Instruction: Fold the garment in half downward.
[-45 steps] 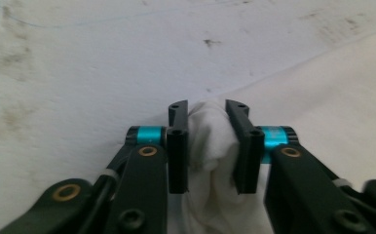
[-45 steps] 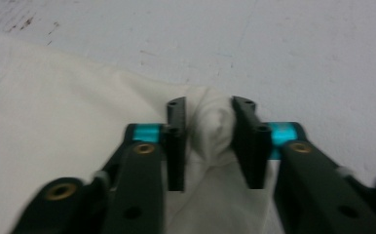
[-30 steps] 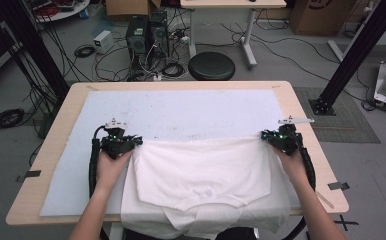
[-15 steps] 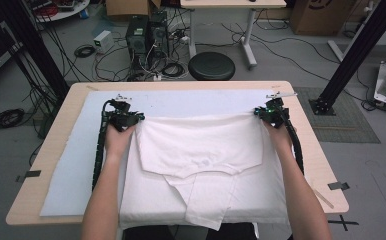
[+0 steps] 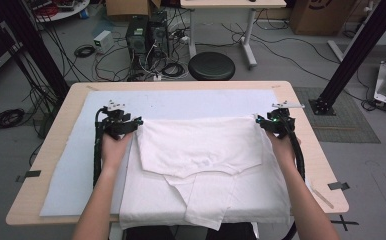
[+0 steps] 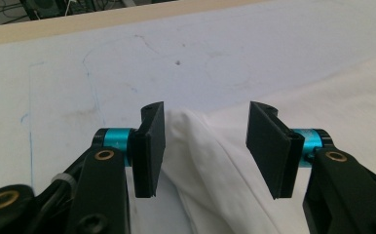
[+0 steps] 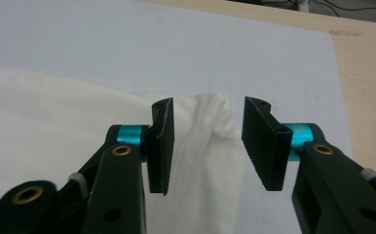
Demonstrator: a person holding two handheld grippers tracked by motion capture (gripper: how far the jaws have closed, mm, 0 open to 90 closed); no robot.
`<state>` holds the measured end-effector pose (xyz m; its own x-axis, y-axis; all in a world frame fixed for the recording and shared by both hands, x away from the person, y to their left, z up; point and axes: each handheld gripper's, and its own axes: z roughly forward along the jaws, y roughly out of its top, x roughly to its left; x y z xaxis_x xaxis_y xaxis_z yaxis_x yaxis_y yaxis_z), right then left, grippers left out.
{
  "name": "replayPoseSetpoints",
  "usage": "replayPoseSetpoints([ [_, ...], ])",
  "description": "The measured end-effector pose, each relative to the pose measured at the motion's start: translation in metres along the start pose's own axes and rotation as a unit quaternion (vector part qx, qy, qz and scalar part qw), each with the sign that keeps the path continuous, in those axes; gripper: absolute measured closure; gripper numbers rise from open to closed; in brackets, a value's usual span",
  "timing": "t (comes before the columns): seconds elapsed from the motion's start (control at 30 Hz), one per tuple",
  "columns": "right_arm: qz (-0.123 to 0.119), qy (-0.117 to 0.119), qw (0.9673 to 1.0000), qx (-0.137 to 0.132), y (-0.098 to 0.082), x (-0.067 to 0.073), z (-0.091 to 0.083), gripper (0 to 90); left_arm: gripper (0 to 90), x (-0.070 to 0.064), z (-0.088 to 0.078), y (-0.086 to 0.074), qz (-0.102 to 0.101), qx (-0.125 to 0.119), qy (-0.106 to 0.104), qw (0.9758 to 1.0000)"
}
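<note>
- Two tools, left tool and right tool, sit at the far corners of the folded shirt, which lies on the mat across the middle of the tabletop, its near part hanging over the near edge.
- Both tools have just been opening: in the left gripper view the jaws stand well apart with a pinched ridge of cloth loose between them, not pressed; in the right gripper view the same holds for the cloth corner.
- Risk one: a pad could drag the cloth as the tool backs off, since the ridge stands close to the left-hand pad; that would pull the fold's far edge askew.
- Risk two: the raised ridges at both corners may spring or slump, leaving the folded layer wrinkled rather than flat.
- Risk three: the far edge of the folded layer looks roughly level with the tabletop's far edge, yet uneven withdrawal of the two hands could skew it.
- Risk four: the sleeve and hem hanging past the near edge might tug the shirt toward the person if an arm brushes it.
</note>
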<state>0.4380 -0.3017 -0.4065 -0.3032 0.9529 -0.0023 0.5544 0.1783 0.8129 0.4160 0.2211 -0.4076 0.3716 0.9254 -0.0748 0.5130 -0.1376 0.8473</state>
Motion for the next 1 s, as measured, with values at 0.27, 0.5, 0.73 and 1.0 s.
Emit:
replayPoseSetpoints([
  [0.27,-0.001,0.027,0.9996,-0.003,-0.044,0.018,-0.05,53.8,48.5,-0.038,-0.045,-0.049,-0.027,0.025,-0.056,0.9978],
  [0.5,0.015,0.072,0.997,0.021,-0.08,0.029,-0.069,53.7,47.2,-0.058,-0.048,-0.083,-0.035,0.063,-0.091,0.9932],
  [0.73,0.039,0.117,0.9904,0.063,-0.093,0.031,-0.064,78.5,71.1,-0.06,-0.05,-0.085,-0.05,0.066,-0.123,0.9891],
  [1.0,0.016,0.13,0.9903,0.045,-0.086,0.035,-0.082,89.0,84.2,-0.057,-0.064,-0.074,-0.055,0.06,-0.148,0.9856],
])
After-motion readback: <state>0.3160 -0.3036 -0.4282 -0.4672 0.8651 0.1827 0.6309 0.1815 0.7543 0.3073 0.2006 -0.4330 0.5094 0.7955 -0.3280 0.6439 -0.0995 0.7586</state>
